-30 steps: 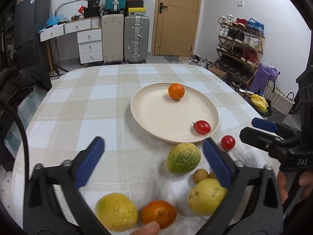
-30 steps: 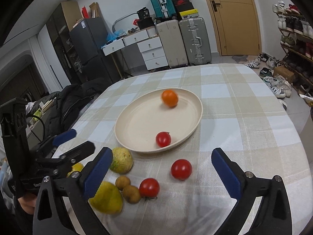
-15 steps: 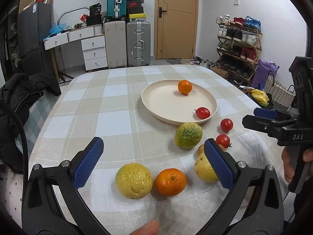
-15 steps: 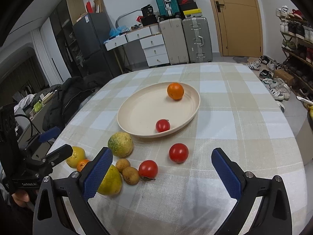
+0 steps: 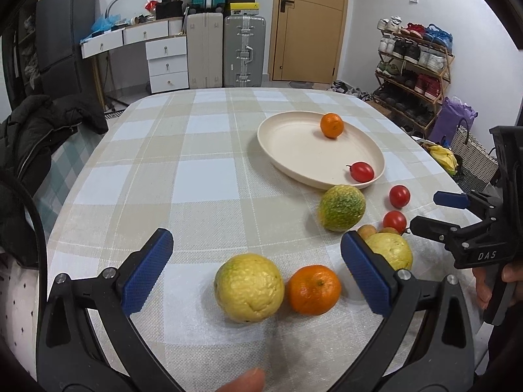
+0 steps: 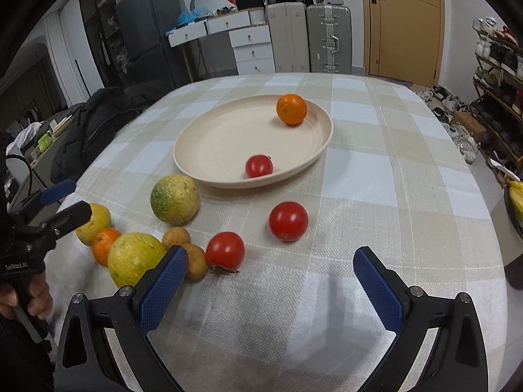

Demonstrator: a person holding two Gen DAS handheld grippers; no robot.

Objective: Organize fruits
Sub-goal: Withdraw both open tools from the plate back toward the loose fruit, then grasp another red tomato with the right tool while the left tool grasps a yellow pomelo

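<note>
A cream plate (image 5: 294, 150) (image 6: 215, 143) holds an orange (image 5: 331, 125) (image 6: 291, 109) and a small tomato (image 5: 361, 171) (image 6: 259, 166). On the checked cloth lie a green-yellow citrus (image 5: 341, 207) (image 6: 175, 199), two tomatoes (image 6: 288, 220) (image 6: 225, 250), two small brown fruits (image 6: 176, 237), a yellow citrus (image 5: 249, 287), an orange (image 5: 313, 289) and another yellow fruit (image 6: 135, 258). My left gripper (image 5: 258, 268) is open and empty, with the yellow citrus and orange between its fingers' line. My right gripper (image 6: 269, 277) is open and empty, just short of the tomatoes.
The table's far half is bare cloth. Suitcases (image 5: 243, 52), drawers and a door stand behind. A shoe rack (image 5: 412, 75) is at the right and a dark jacket (image 5: 39, 137) on a chair at the left.
Both grippers have pulled back and turned; the left view now takes in the near yellow citrus and orange. The fruits have not moved. Both grippers stay open.
</note>
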